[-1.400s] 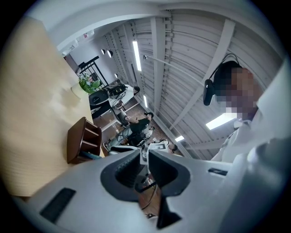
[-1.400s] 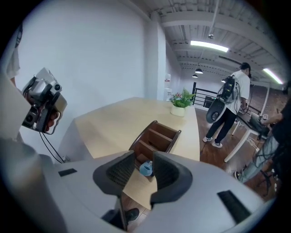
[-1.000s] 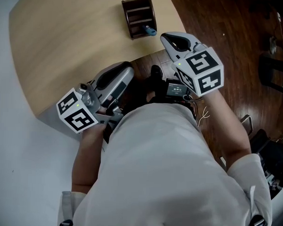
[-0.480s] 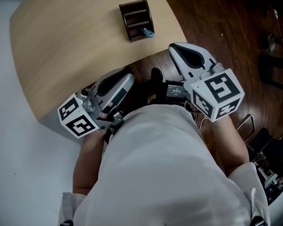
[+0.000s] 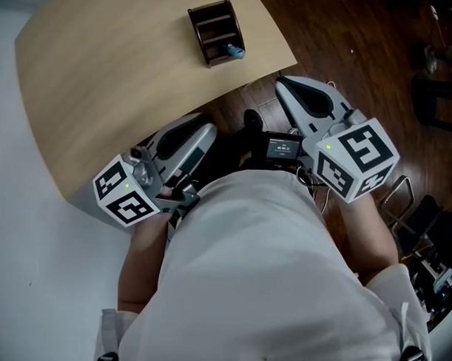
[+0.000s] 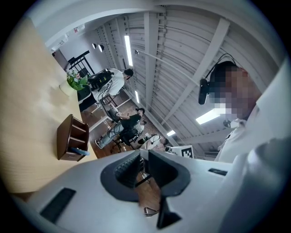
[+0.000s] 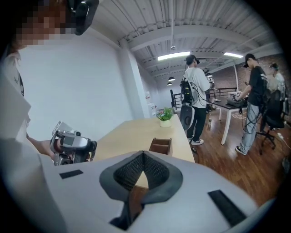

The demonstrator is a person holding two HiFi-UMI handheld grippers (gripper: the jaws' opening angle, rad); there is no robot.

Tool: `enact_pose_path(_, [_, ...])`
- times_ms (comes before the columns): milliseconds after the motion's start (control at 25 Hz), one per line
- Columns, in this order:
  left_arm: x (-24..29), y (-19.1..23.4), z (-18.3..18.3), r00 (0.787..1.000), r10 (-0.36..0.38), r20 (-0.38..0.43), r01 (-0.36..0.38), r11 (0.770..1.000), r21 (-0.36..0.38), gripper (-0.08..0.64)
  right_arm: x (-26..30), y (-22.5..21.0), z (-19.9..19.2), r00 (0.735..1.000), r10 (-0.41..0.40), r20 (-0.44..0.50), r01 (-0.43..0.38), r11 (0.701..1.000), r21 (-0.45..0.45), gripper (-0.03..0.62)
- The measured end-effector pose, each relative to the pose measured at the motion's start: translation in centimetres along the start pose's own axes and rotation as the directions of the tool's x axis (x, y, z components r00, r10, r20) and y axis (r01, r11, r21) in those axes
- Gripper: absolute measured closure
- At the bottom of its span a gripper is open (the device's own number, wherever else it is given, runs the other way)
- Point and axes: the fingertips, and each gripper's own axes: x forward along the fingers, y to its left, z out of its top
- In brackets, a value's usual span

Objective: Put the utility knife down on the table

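Scene: seen from above, a person in a white shirt [image 5: 267, 274] stands at the near edge of a pale wooden table [image 5: 104, 75], holding a claw in each hand close to the body.
Left claw [image 6: 142, 158]: the jaws are slightly apart, with a thin gap at the tips and nothing between them. The tips sit just off the table's near edge, above the dark wooden floor [image 5: 349, 40].
Right claw [image 7: 143, 155]: the jaws are together, the ribbed pads meeting at the tips, and it is empty. It is off the table's corner and well apart from the left claw.
Utility knife [image 5: 236, 51]: this appears to be the small blue item lying in the end compartment of a brown rack [image 5: 197, 33], one end poking out. Neither claw holds or touches it.
Rack: it stands on the table straight ahead of the right claw's tips and well apart from them. It is farther ahead of the left claw and off to one side.
Between the claws: a small lit screen [image 5: 280, 147] at the person's waist.
Beyond the right claw: a potted plant [image 7: 165, 117] at the table's far end, and people [image 7: 196, 98] standing at other desks.
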Motion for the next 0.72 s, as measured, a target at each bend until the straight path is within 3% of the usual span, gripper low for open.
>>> enact_pose_path(320, [0.2, 0.2, -0.1, 0.998, -0.028, -0.052, 0.028, 1.0, -0.014, 0.506, -1.0, -0.8, -0.1, 0.999, -0.052, -0.001, 0.052, 0.997, 0.049, 0.591])
enact_pose_path(720, [-0.1, 0.2, -0.3, 1.0, 0.015, -0.011, -0.015, 1.0, 0.012, 0.506, -1.0, -0.9, -0.5, 1.0, -0.004, 0.012, 0.003, 0.999, 0.042, 0.591])
